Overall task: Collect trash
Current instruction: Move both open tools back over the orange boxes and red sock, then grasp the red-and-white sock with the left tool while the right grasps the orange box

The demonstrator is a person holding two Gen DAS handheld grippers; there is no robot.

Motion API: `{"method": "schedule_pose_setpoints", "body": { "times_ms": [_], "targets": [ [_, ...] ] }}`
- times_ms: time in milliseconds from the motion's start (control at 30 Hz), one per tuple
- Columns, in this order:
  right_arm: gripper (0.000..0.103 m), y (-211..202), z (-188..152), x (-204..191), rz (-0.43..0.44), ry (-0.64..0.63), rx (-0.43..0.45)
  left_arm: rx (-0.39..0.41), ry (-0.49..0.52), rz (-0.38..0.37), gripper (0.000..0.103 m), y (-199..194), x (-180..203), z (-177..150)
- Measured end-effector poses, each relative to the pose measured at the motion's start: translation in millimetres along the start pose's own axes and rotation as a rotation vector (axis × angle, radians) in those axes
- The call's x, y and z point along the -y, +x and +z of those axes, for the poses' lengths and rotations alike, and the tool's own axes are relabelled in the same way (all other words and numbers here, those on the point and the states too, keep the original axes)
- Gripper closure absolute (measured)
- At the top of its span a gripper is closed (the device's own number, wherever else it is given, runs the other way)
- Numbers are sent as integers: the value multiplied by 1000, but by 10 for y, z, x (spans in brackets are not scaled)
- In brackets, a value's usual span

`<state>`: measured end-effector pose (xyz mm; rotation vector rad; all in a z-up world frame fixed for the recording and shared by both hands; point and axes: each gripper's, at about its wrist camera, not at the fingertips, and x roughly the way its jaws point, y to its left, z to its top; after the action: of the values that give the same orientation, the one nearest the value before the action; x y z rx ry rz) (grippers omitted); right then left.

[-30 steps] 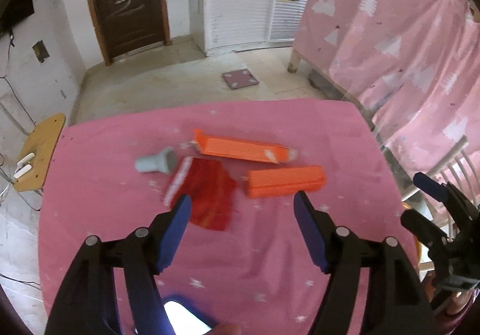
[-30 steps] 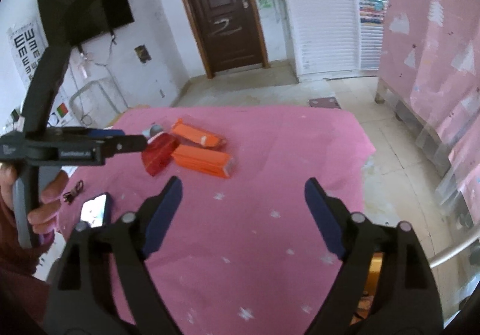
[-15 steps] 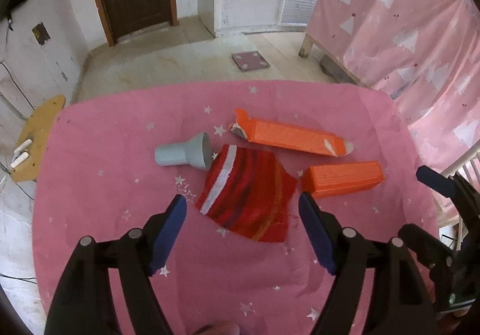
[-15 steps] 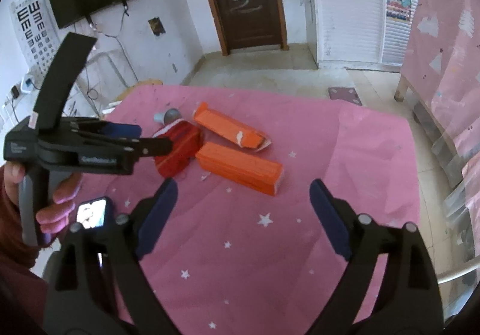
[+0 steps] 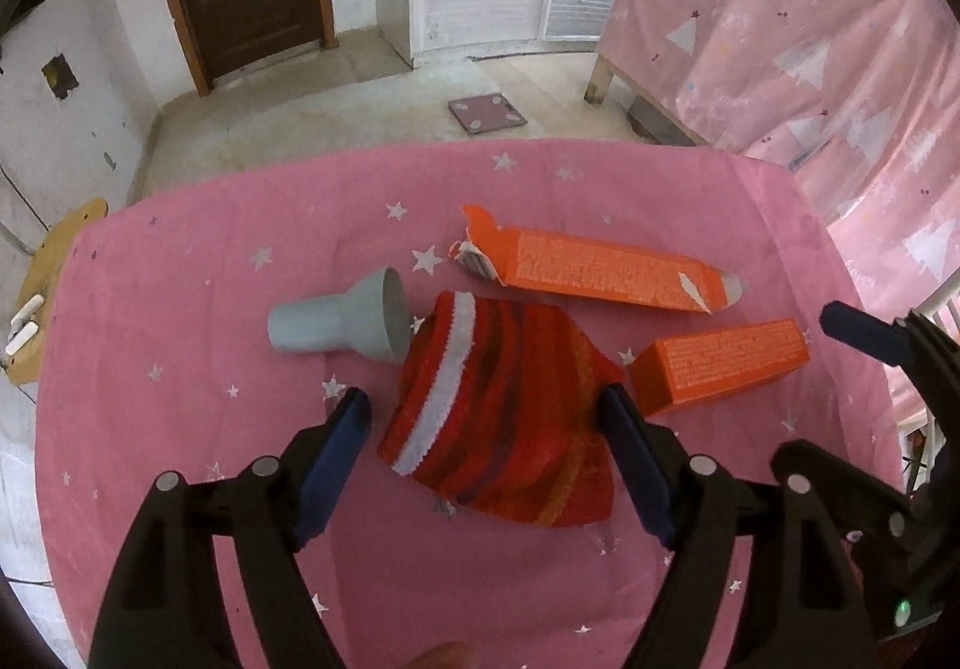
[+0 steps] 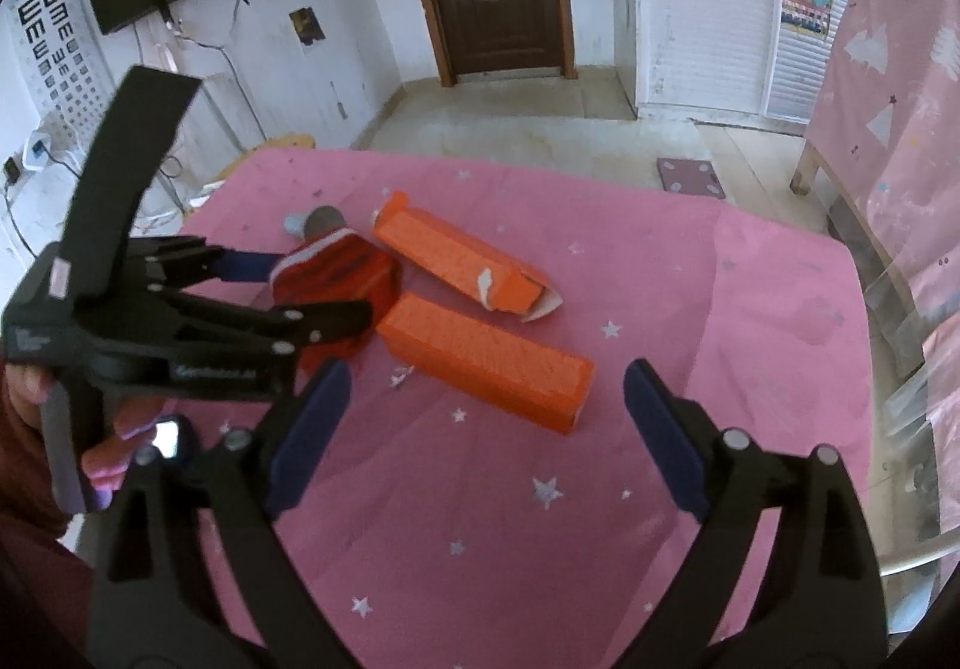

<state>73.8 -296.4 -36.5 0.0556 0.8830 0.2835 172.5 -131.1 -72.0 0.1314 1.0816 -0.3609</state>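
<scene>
The left gripper [image 5: 486, 417] stands spread, straddling the red striped cloth [image 5: 504, 423] without pinching it; the right gripper [image 6: 480, 393], its jaws just widening and empty, faces the near orange carton [image 6: 486, 357]; lower squarely, then close.

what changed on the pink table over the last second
Both tongs closed in on the trash. The left tongs came down to straddle the red striped cloth; the right tongs, jaws just opening wider, neared the closer orange box. Nothing is gripped. The boxes, cloth and grey funnel lie where they were.
</scene>
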Motion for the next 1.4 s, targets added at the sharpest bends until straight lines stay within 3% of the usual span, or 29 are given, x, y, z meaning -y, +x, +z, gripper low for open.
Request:
{"method": "schedule_pose_setpoints", "body": {
  "times_ms": [167,267,733,767,833,1033,1400],
  "targets": [
    [12,66,25,-4,-5,-6,-17,16,14,-34,77,-76,31,-55],
    [12,112,49,-3,-5,-10,-30,31,10,-22,85,-127,15,-89],
    [14,379,139,-107,5,-110,-136,50,-57,-25,87,-380,-239,-111],
    [18,378,125,-137,2,-125,-142,52,-59,-24,87,-400,-266,-115],
    [39,375,98,-184,-4,-149,-153,53,-62,-21,87,-432,-267,-120],
    [74,299,9,-317,-24,-204,-166,61,-67,-17,87,-517,-261,-132],
    [80,-78,-144,-553,19,-224,-76,115,-74,9,87,-851,-224,-254]
  ]
}}
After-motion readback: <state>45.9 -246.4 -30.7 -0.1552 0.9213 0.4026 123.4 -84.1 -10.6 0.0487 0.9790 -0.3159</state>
